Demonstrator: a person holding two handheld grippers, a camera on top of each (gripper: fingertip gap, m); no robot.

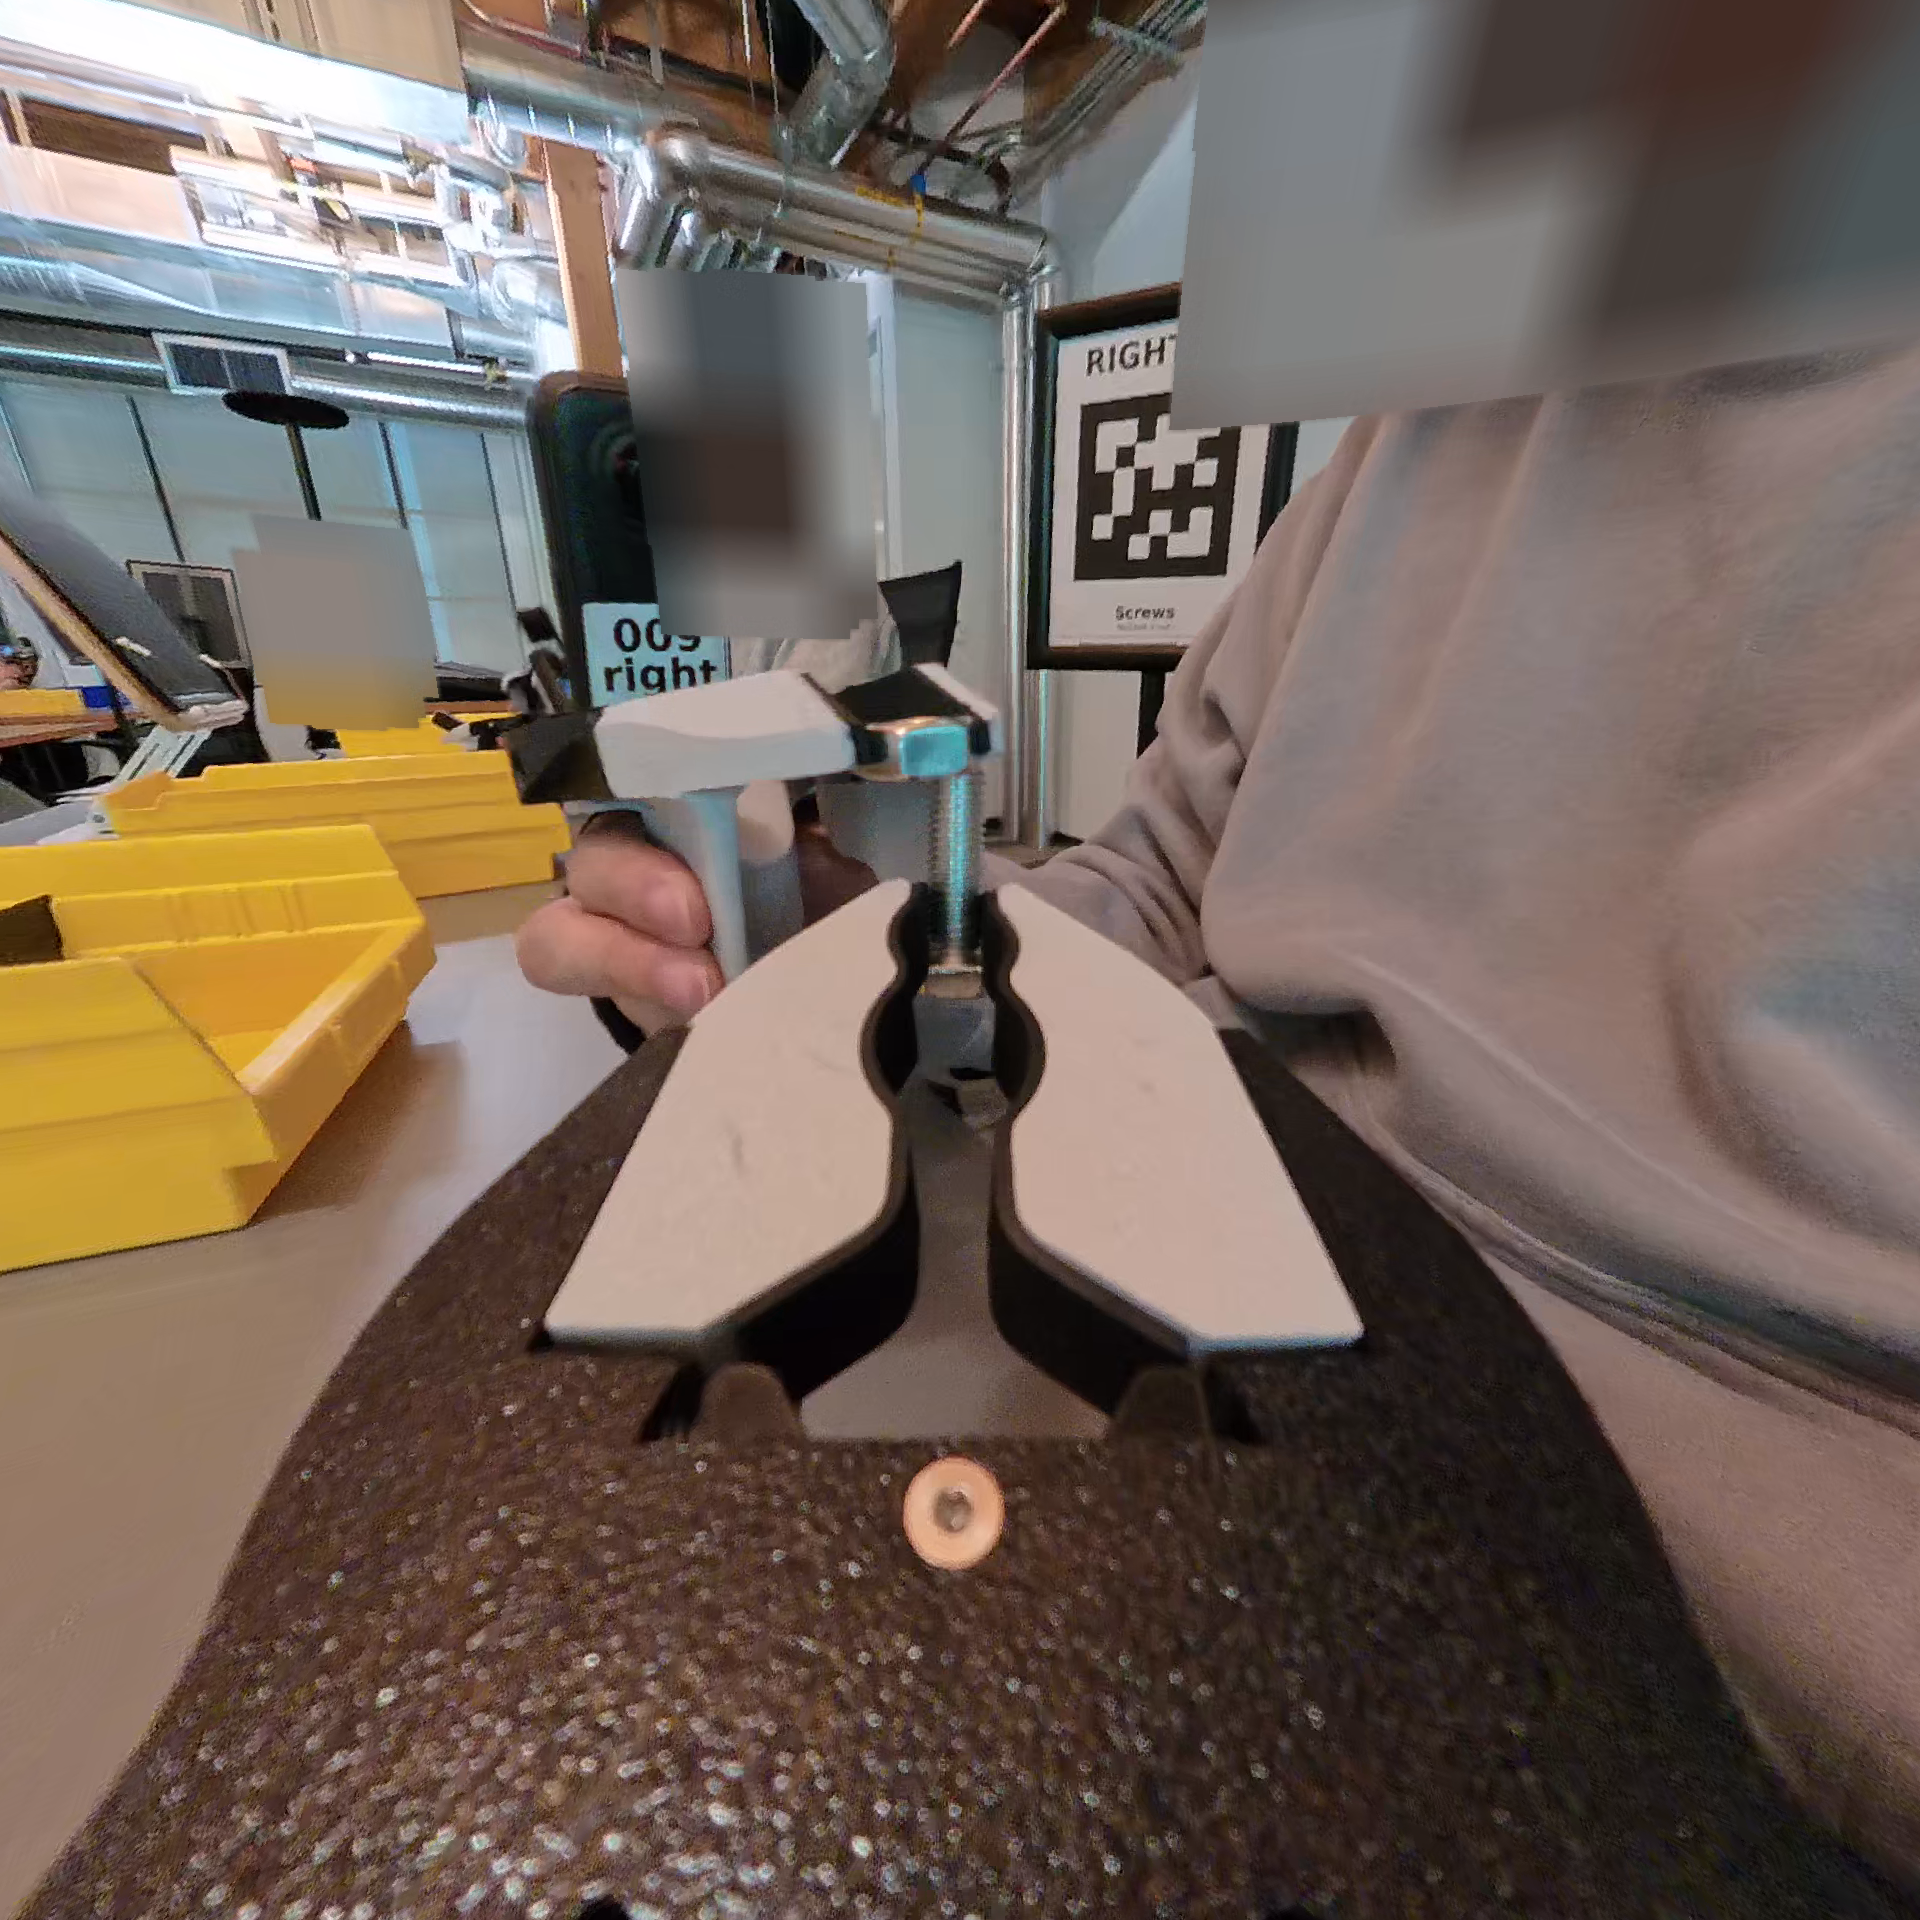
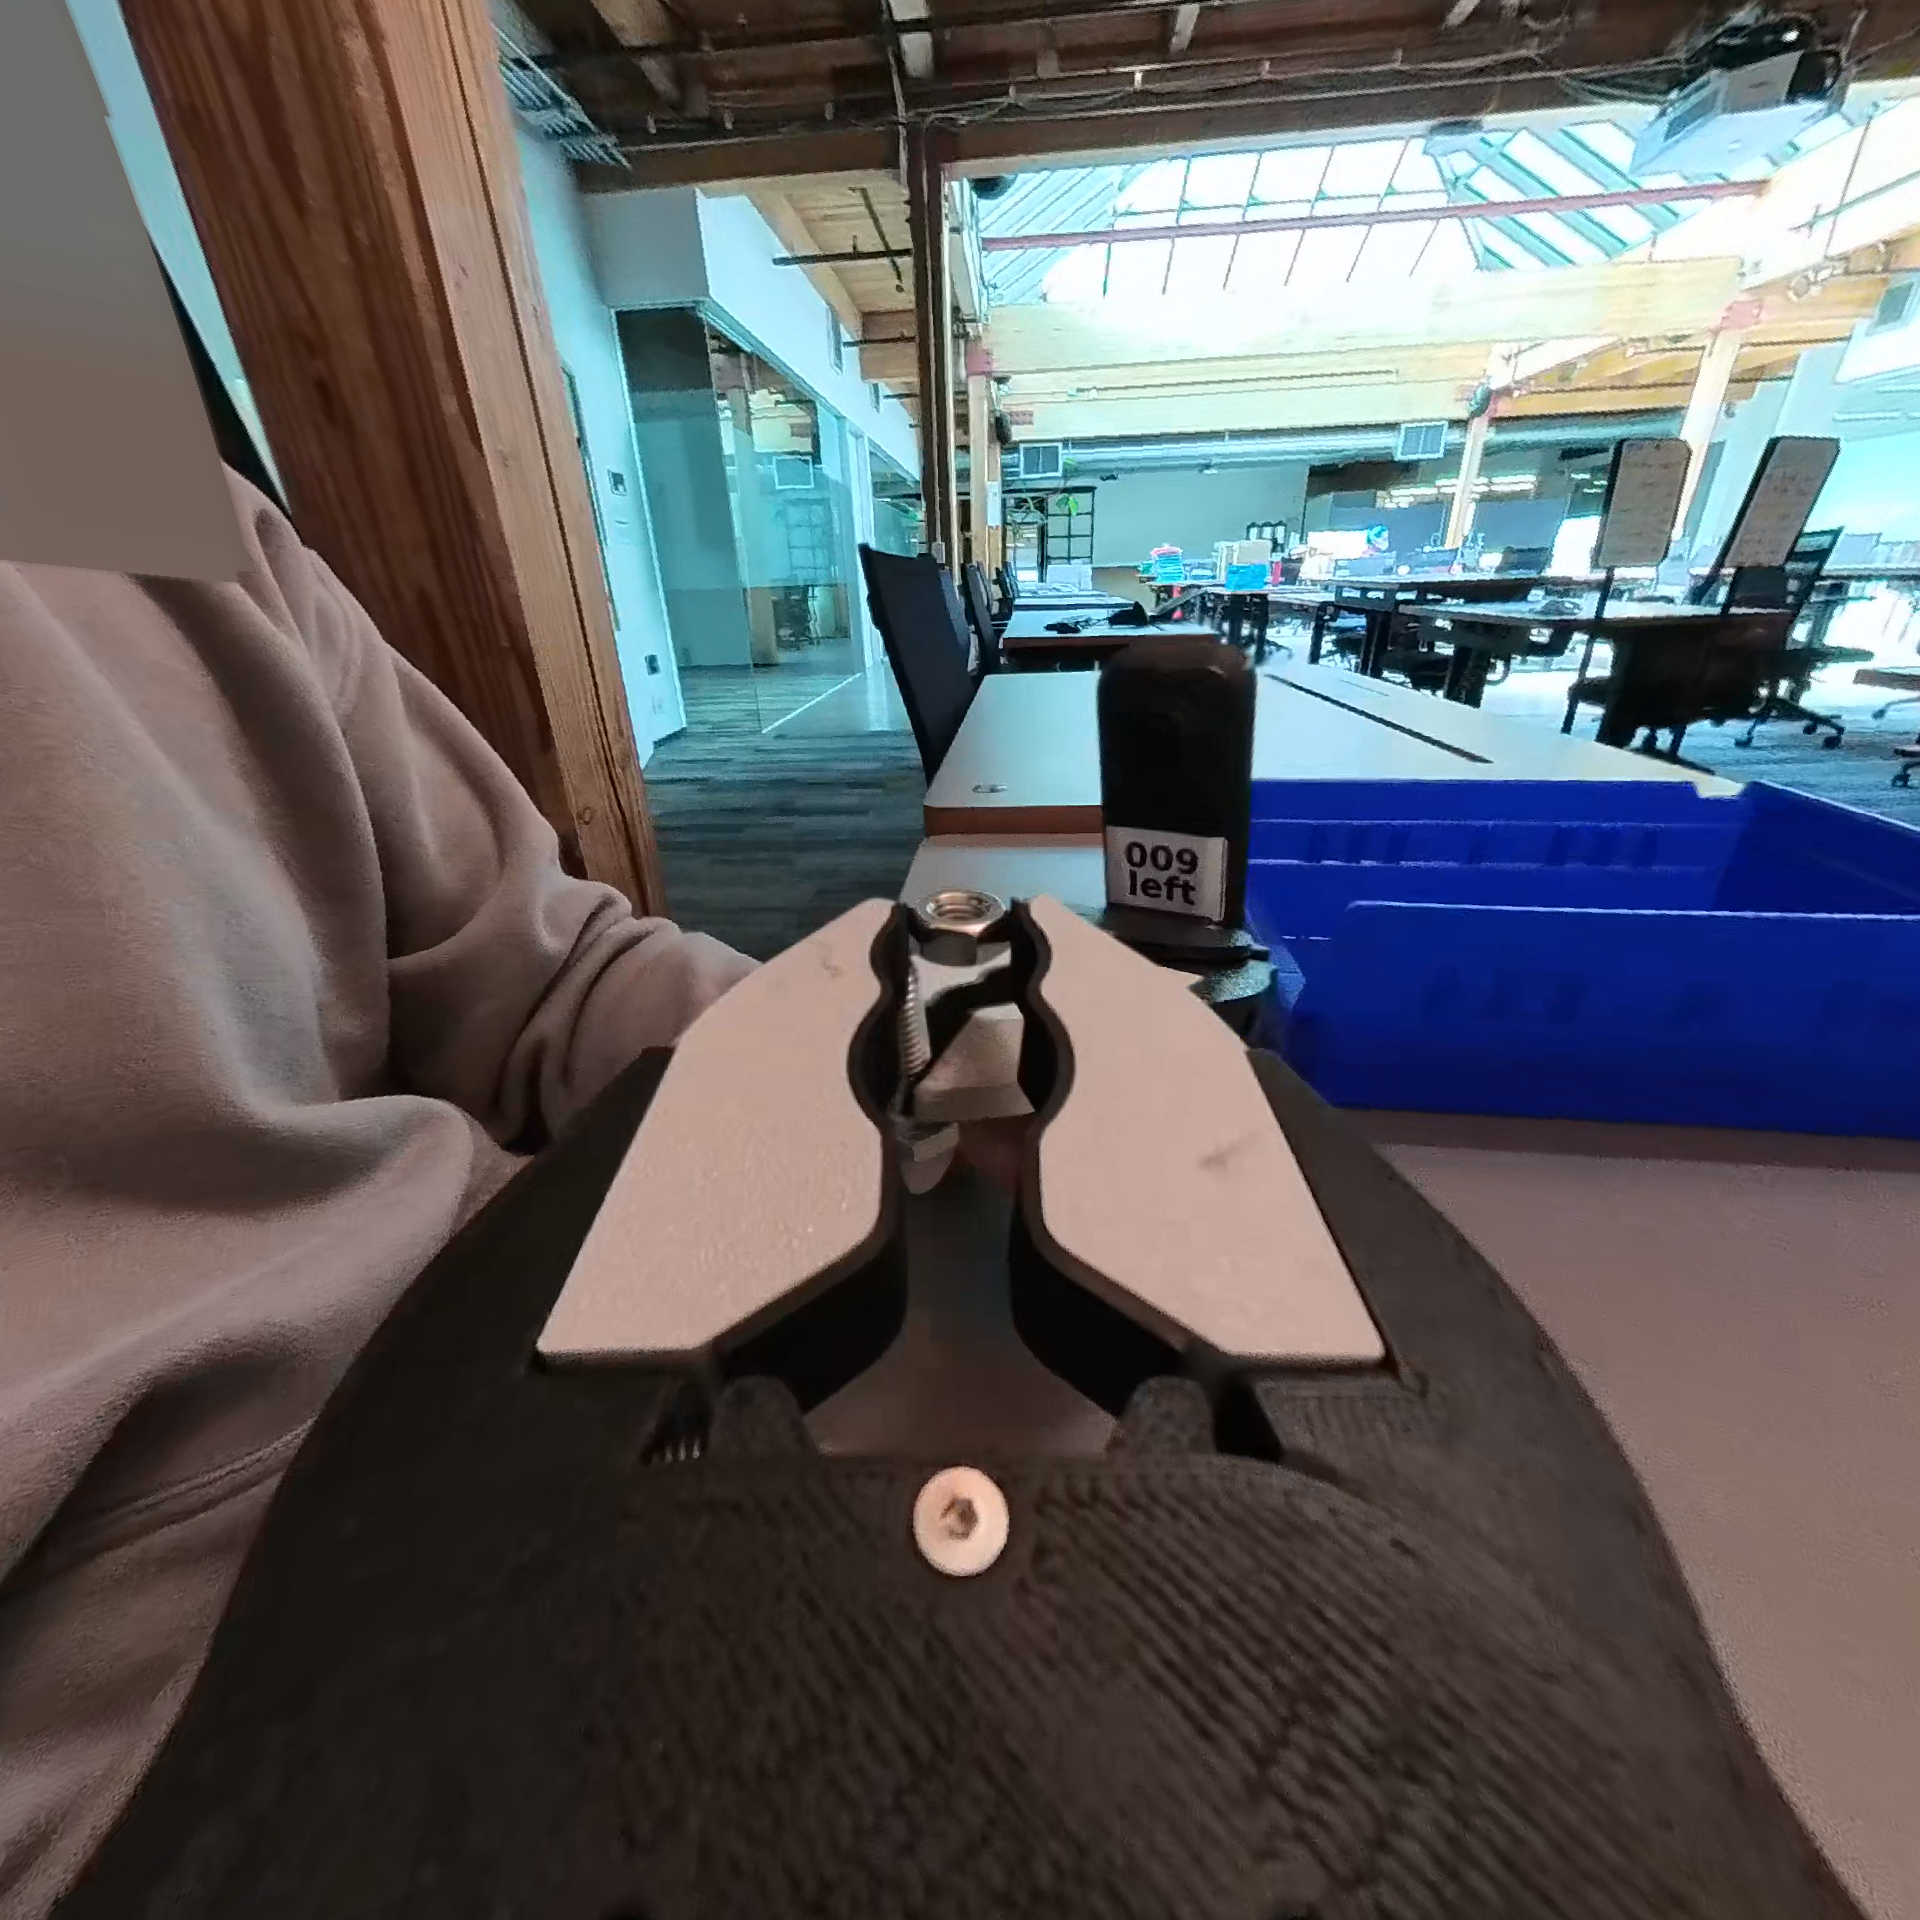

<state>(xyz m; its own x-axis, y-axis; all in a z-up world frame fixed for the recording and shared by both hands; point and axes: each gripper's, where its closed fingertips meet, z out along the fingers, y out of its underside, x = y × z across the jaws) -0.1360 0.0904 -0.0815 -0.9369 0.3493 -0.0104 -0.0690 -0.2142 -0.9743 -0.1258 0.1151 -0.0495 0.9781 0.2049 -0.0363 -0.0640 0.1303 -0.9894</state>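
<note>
Silver bolt [image 1: 961, 862] stands upright above the beige table [image 1: 187, 1382], shank clamped in the left gripper [image 1: 951, 914], while the right gripper [image 2: 961, 930] clenches the hex nut [image 2: 951, 923] over it, yellow bins [image 1: 156, 1091] left, blue bin [image 2: 1610, 935] right.

The bolt's [image 1: 951, 883] lower end is hidden between the left tool's [image 1: 951, 935] fingers; yellow bins [image 1: 156, 1039] are cut off.

Left gripper [image 1: 951, 935] clamped below right gripper [image 2: 954, 935], both closed
</note>
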